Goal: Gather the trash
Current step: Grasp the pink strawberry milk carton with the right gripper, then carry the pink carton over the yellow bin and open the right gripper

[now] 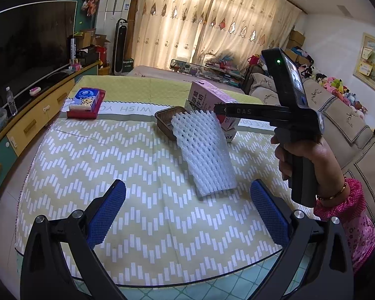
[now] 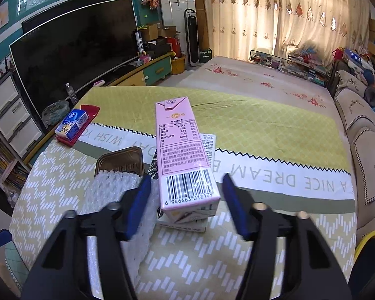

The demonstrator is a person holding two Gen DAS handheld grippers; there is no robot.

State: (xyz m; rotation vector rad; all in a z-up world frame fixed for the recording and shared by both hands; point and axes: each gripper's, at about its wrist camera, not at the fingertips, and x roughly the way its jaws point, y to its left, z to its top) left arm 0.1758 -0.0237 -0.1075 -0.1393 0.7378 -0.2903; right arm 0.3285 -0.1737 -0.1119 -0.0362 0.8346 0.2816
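In the left wrist view, the left gripper [image 1: 187,215] is seen spread wide above the patterned cloth of the worktop [image 1: 117,155], with nothing between its blue pads. Just ahead of it and slightly to its right, a white foam net sleeve [image 1: 203,150] lies on the cloth, its far end resting over the rim of a brown tray [image 1: 166,117]. Beyond the sleeve a pink milk carton [image 1: 212,95] is stacked on another carton. Far ahead to the left a blue tissue pack [image 1: 87,100] sits in a red holder. To the right, a hand [image 1: 302,155] grips the handle of the right gripper, whose fingers reach toward the pink carton.

In the right wrist view, the right gripper [image 2: 186,205] is shown partly spread, its pads standing on either side of the near end of the pink milk carton [image 2: 185,155] without being seen to press on it. The carton lies on a second carton [image 2: 187,221] directly ahead. The foam net sleeve [image 2: 115,195] is beside and under the left finger, and the brown tray [image 2: 120,160] lies ahead on the left.
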